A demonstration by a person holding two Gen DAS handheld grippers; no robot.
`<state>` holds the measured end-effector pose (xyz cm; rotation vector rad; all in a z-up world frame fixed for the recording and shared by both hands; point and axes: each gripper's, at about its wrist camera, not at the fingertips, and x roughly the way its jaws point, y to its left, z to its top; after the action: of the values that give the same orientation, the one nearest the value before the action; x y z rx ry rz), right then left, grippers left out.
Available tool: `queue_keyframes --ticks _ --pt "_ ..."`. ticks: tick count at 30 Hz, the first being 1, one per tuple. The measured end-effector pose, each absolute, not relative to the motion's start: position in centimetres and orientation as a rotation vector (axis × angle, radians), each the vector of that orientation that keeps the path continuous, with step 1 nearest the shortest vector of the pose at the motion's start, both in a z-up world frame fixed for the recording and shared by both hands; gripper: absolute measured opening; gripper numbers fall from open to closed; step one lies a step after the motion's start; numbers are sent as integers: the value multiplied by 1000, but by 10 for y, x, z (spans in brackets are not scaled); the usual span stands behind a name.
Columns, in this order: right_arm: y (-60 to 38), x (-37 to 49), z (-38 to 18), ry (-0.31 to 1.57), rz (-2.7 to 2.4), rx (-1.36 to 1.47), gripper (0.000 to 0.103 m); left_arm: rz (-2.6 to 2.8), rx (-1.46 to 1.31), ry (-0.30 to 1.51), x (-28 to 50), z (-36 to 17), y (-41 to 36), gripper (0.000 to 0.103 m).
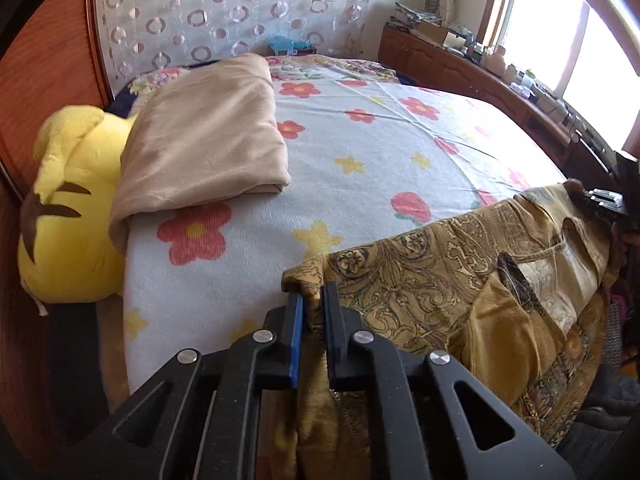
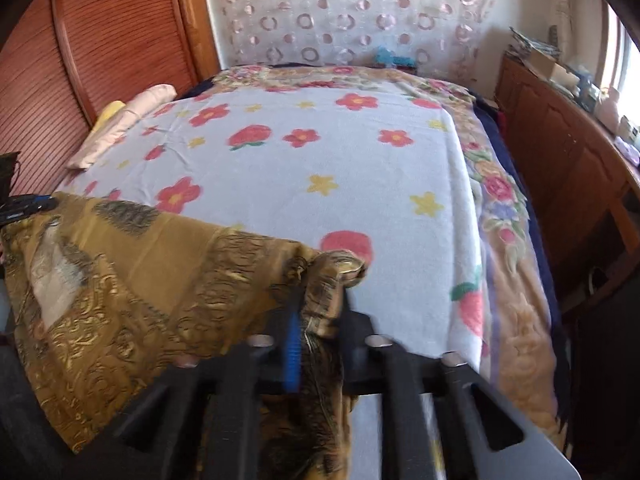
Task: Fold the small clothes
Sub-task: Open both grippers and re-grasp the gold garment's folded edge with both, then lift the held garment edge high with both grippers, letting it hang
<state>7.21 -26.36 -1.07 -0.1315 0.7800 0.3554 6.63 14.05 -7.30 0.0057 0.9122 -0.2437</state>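
Note:
A gold-brown paisley garment [image 1: 460,276] lies over the near edge of the bed, stretched between both grippers. My left gripper [image 1: 314,292] is shut on its left corner, the cloth bunched between the blue-padded fingers. In the right wrist view the same garment [image 2: 132,280] spreads to the left, and my right gripper [image 2: 320,300] is shut on its right corner, which puckers up above the fingertips. The other gripper shows as a dark shape at the far edge of each view. Part of the garment hangs below the bed edge, hidden behind the gripper bodies.
The bed carries a white blanket with red flowers and yellow stars [image 1: 360,152]. A folded beige cloth [image 1: 208,140] and a yellow plush toy [image 1: 68,208] lie at the left. A wooden cabinet with clutter [image 1: 500,76] runs along the window side. A wooden wardrobe [image 2: 100,48] stands left.

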Motion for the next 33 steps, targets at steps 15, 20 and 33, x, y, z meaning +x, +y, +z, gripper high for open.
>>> queue_keyframes --ticks 15,20,33 --pt "-305 -73 98 357 443 54 7 -288 -119 420 -56 80 148 7" --pt "-310 -100 128 276 421 29 7 -300 -97 331 -68 114 148 7" --pt "-285 -190 175 63 408 -67 7 -234 -103 92 -103 173 174 7"
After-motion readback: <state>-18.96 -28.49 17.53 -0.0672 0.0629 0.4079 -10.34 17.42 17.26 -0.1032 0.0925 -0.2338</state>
